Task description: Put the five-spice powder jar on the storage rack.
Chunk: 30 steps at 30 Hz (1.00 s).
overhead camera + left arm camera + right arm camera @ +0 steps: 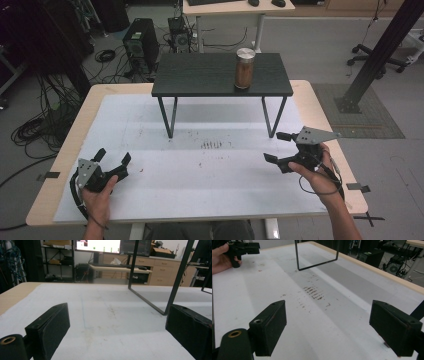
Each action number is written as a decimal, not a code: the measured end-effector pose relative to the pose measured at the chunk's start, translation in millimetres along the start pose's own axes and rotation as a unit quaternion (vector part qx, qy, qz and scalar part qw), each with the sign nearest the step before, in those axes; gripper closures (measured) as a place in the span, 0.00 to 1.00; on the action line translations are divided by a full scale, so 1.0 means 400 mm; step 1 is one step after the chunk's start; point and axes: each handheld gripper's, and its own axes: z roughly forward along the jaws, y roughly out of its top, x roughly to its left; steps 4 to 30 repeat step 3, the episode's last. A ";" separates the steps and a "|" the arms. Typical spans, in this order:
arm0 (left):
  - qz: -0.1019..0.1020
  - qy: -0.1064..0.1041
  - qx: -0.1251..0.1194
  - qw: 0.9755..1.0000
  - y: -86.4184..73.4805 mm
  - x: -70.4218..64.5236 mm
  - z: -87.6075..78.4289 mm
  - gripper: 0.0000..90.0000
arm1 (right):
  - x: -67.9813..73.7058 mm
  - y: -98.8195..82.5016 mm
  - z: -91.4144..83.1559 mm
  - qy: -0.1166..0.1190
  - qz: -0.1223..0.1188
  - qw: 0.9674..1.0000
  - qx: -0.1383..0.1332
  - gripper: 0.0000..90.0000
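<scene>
While above the white mat (200, 175) | left gripper (113, 159) fingers wide, empty | right gripper (278, 146) fingers wide, empty

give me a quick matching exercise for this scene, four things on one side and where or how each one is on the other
Things:
1. jar
2. small black table
3. left gripper
4. right gripper

Places or states:
A. open, held at the near left of the white mat
B. stands on the white mat with thin metal legs
C. upright on the dark tabletop, toward its right end
D. open, held at the near right of the mat

Pairs: 1-C, 2-B, 3-A, 4-D
</scene>
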 end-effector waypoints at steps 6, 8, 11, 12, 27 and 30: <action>0.000 0.000 0.000 1.000 0.000 0.000 0.000 0.06 | 0.000 -0.009 0.001 -0.001 0.003 1.000 0.001 0.16; 0.000 0.000 0.000 1.000 0.000 0.000 0.000 0.06 | 0.000 -0.009 0.001 -0.001 0.003 1.000 0.001 0.16; 0.000 0.000 0.000 1.000 0.000 0.000 0.000 0.06 | 0.000 -0.009 0.001 -0.001 0.003 1.000 0.001 0.16; 0.000 0.000 0.000 1.000 0.000 0.000 0.000 0.06 | 0.000 -0.009 0.001 -0.001 0.003 1.000 0.001 0.16; 0.000 0.000 0.000 1.000 0.000 0.000 0.000 0.06 | 0.000 -0.009 0.001 -0.001 0.003 1.000 0.001 0.16; 0.000 0.000 0.000 1.000 0.000 0.000 0.000 0.06 | 0.000 -0.009 0.001 -0.001 0.003 1.000 0.001 0.16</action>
